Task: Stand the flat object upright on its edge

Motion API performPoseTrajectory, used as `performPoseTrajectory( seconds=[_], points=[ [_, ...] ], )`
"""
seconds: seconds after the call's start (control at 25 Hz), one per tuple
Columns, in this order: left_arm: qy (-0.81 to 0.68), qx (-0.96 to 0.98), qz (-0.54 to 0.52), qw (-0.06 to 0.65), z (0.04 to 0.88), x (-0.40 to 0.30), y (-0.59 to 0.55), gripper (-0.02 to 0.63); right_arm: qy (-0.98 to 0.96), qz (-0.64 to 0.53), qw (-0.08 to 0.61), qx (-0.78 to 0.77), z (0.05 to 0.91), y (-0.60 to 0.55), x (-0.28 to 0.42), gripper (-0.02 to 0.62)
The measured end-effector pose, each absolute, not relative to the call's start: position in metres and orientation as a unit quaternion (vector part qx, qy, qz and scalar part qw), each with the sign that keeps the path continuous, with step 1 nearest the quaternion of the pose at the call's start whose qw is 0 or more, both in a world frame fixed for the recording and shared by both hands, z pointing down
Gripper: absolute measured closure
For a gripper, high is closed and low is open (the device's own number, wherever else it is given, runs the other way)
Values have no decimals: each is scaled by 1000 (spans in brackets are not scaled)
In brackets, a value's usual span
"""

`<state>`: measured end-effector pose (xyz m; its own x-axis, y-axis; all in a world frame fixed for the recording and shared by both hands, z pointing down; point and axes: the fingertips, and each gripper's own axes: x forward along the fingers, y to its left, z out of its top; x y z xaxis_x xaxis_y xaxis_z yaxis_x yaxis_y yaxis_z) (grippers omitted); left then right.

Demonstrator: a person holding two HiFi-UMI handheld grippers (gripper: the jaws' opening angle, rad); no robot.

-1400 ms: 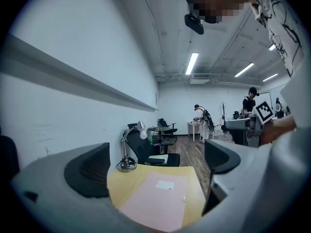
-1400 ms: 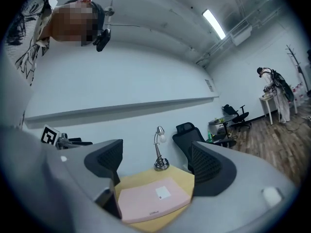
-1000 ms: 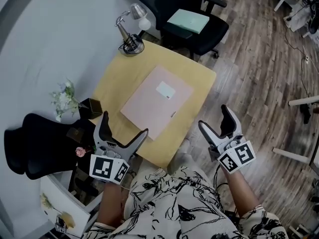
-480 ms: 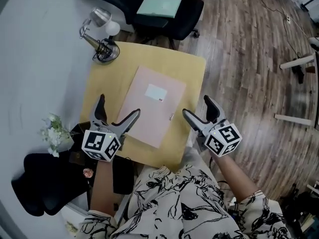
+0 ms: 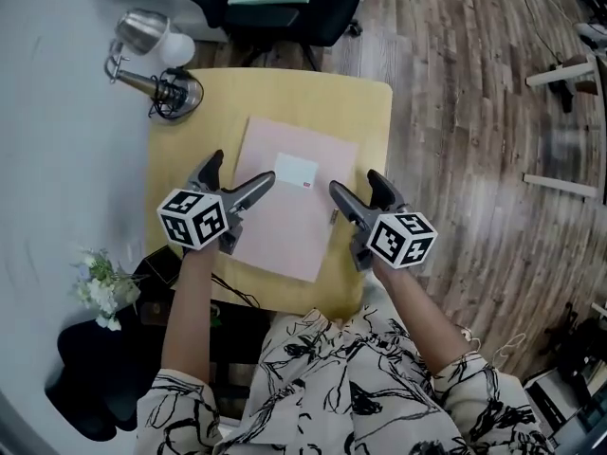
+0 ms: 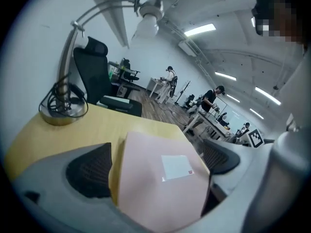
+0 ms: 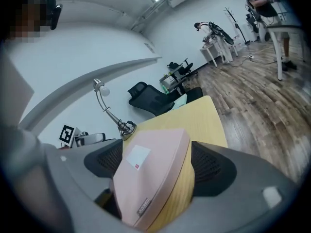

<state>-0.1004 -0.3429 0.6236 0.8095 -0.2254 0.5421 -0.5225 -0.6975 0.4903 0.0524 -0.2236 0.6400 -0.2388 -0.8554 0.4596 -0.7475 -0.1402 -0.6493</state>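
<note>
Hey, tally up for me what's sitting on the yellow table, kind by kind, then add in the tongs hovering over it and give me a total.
Pink flat box: 1
Desk lamp: 1
Tongs: 2, the left tongs and the right tongs, both open
Total: 4

I am hovering my left gripper [image 5: 242, 169] over the left edge of the flat object [image 5: 289, 202] and my right gripper [image 5: 354, 183] beside its right edge, the object lying mid-table [image 5: 365, 112], lamp [image 5: 156, 74] standing far-left, chair [image 5: 285, 8] sitting behind.
</note>
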Motion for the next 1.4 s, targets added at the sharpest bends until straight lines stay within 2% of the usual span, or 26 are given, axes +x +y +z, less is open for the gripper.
performPoseTrajectory(
  seconds=[0.24, 0.48, 0.56, 0.76, 0.88, 0.96, 1.4],
  points=[
    [-167, 874, 266, 371, 670, -85, -341, 27, 625, -478, 64, -614, 672, -229, 33, 158],
    [-157, 858, 279, 402, 692, -86, -343, 65, 603, -508, 92, -609, 686, -237, 24, 167],
    [-154, 852, 287, 409, 695, -85, -343, 108, 592, -517, 102, -610, 690, -238, 23, 170],
    [-167, 837, 294, 430, 700, -87, -346, 162, 574, -520, 106, -624, 693, -235, 28, 215],
    [-190, 827, 293, 441, 704, -93, -352, 223, 552, -528, 115, -635, 697, -233, 34, 251],
    [-212, 818, 297, 446, 709, -99, -358, 283, 536, -535, 110, -643, 703, -232, 38, 328],
    [-253, 825, 257, 436, 665, -106, -356, 302, 603, -483, 77, -630, 658, -248, 45, 332]
  ],
)
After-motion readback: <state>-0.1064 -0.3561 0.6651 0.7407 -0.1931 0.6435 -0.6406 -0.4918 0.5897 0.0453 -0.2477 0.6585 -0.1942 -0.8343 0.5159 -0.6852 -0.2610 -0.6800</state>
